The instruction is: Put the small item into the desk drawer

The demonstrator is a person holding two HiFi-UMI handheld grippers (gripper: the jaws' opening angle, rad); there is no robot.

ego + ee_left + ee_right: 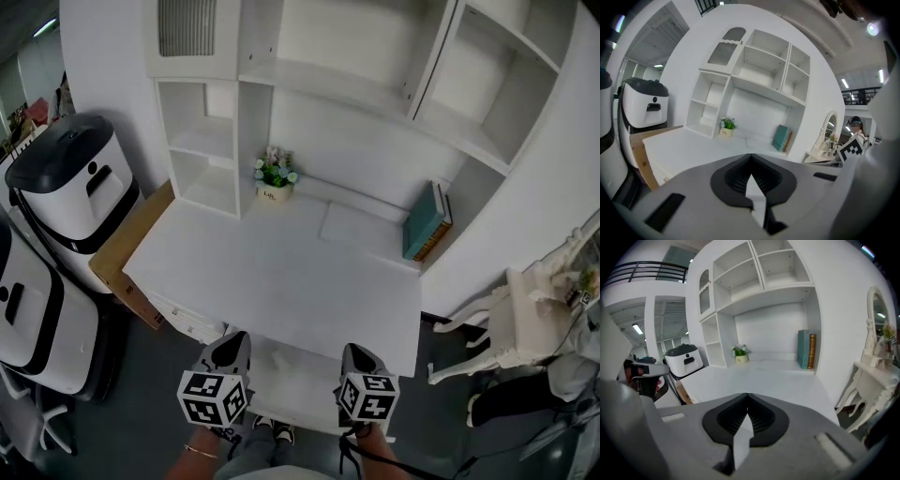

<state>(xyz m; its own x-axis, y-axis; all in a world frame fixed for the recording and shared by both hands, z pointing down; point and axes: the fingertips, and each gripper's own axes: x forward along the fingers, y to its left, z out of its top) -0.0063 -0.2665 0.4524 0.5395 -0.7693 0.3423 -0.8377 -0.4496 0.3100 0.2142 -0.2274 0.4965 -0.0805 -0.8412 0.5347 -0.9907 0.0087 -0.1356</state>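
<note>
A white desk with shelves above it stands in front of me. On its back edge sits a small flower pot, which also shows in the left gripper view and the right gripper view. A white pulled-out panel shows under the desk's front edge, between my grippers. My left gripper hangs before the desk's front edge, its jaws shut with nothing between them. My right gripper is level with it to the right, also shut and empty.
A teal book leans at the desk's back right beside a flat white pad. White machines and a wooden board stand to the left. A white ornate side table is at the right.
</note>
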